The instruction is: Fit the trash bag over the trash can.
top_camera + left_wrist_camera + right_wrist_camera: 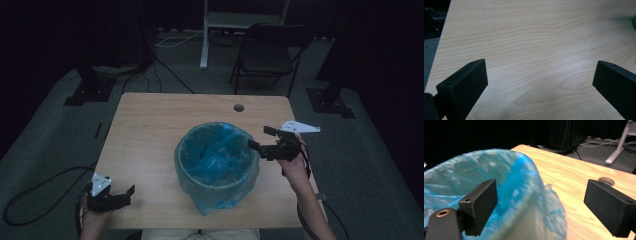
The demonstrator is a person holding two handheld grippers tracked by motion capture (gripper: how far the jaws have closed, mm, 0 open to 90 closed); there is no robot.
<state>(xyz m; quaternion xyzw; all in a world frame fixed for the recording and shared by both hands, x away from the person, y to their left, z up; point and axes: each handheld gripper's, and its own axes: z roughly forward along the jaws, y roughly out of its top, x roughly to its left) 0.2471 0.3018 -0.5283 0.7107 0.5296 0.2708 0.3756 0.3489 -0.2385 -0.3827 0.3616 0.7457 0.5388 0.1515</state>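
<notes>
Right gripper view: the bin's bag (524, 185) rim lies between the right gripper's (541, 202) wide-open fingers (480, 202), ungrasped; left gripper (540, 85) gapes empty over the surface (536, 37).

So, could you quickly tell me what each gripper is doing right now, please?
Left gripper: open, holding nothing, above bare table.
Right gripper: open, its tongs straddling the rim of the blue bag, not closed on it.

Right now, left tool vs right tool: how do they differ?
The left tool sits near the table's front-left corner over bare wood; the right tool straddles the rim of the blue-bagged bin. The left points right, the right points left. Both are open and hold nothing.
</notes>
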